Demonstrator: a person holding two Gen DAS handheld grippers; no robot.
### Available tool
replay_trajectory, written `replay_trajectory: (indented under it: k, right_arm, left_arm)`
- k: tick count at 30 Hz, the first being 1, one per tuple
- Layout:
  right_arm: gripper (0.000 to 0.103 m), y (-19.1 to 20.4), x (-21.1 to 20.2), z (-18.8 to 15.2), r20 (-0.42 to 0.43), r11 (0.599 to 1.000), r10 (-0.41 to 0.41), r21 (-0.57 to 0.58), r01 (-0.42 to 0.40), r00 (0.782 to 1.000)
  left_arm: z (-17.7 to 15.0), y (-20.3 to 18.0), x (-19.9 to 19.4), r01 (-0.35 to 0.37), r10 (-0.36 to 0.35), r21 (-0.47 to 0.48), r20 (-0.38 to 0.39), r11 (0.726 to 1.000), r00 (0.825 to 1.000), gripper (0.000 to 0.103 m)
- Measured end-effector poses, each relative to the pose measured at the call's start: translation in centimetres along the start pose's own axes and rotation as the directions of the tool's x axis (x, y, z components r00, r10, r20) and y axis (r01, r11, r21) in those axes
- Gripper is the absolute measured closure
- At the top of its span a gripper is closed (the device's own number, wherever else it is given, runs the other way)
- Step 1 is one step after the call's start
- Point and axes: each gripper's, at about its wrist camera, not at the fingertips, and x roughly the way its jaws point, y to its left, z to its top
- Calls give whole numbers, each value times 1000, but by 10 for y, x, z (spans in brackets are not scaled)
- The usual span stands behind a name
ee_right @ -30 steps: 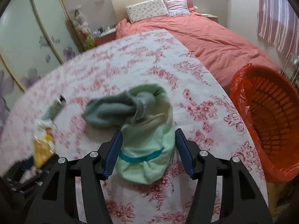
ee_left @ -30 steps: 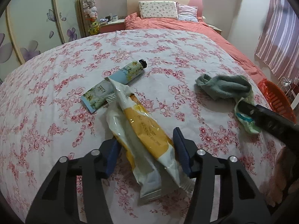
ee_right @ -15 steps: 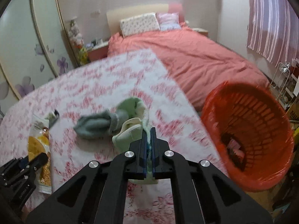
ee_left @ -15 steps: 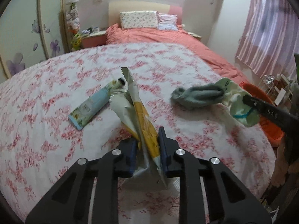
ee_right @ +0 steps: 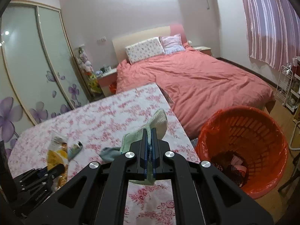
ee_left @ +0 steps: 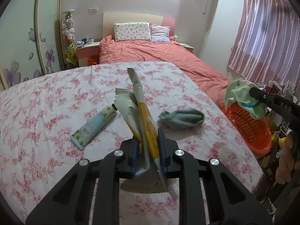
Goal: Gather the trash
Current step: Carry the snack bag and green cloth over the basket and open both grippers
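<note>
Left gripper (ee_left: 148, 151) had its fingers clamped on the yellow-white snack wrapper (ee_left: 139, 112), held up off the floral-cloth bench (ee_left: 46, 112). Right gripper (ee_right: 148, 154) fingers were pinched tight on the pale green sock (ee_right: 158, 121), lifted near the bench edge, beside the orange basket (ee_right: 258, 187). Grey sock (ee_left: 182, 117) and cream tube (ee_left: 95, 125) lay on the bench.
</note>
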Motion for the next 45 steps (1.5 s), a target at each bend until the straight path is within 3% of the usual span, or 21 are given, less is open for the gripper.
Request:
replay_trajectory:
  k: [8,16,25,33,36,40,42,44,45]
  right_arm:
    - [99,-13,-27,11,89,1000,-7,11,6,996]
    - [99,-55,-48,14,149,996,-76,59,68,986]
    - [99,-115,-51,9,154,978,-175,144,153,972]
    - [99,-164,-34,6,123,955,-213,237,179,969]
    - [99,-178,-29,2,110,950,-211,257,177,971]
    - [99,-190,-17,-3,78,950,-187,268,160,979]
    - [93,-199,-11,-5,57,947,-182,279,160,982]
    - [76,-204,-10,-9,46,944,-187,284,167,981]
    - [63,-204,-8,-12,40,942,-195,286,176,980]
  left_arm:
    - [18,-44,-10,70,-72,67,29,995,997,84]
    - [32,-110,-8,174,-181,162,30,971,983,84]
    - [43,-205,24,331,-329,245,-47,911,943,84]
    - [37,-273,66,404,-388,321,-116,857,914,84]
    - [34,-287,85,411,-383,324,-148,852,912,80]
    - [33,-292,110,387,-347,313,-177,867,921,62]
    - [31,-290,122,362,-316,307,-190,880,929,54]
    - [29,-286,130,342,-293,303,-198,890,936,52]
    - [28,-282,134,329,-278,300,-200,896,940,51]
